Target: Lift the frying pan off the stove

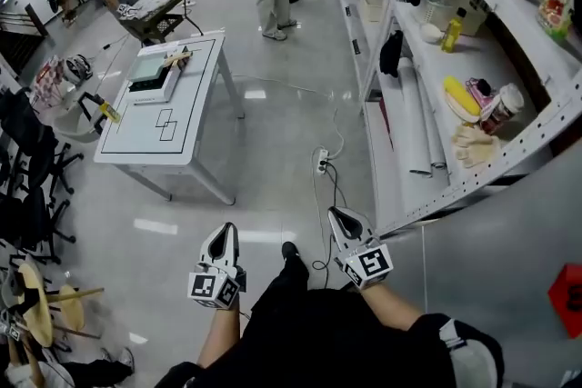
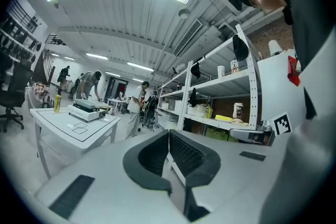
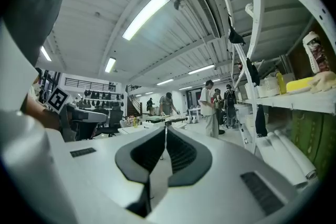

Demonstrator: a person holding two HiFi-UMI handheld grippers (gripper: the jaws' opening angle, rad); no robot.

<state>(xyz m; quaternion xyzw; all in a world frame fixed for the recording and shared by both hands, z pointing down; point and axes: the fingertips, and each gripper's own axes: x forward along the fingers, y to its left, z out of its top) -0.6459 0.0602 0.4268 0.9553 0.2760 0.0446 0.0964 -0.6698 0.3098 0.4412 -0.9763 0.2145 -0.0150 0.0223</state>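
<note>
The fingers of my left gripper [image 1: 221, 233] and right gripper [image 1: 342, 217] are pressed together, empty, well short of the white worktop [image 1: 182, 136]. The stove [image 1: 150, 75] sits at the worktop's far end. From here the frying pan is too small to make out.

1. A flat, white, box-shaped stove [image 1: 150, 74] with a grey-green top sits level at the far end of the white table [image 1: 186, 141], towards its left edge.
2. A tan handle-like piece [image 1: 178, 59] lies at the stove's far right corner; too small to tell whether it belongs to the frying pan.
</note>
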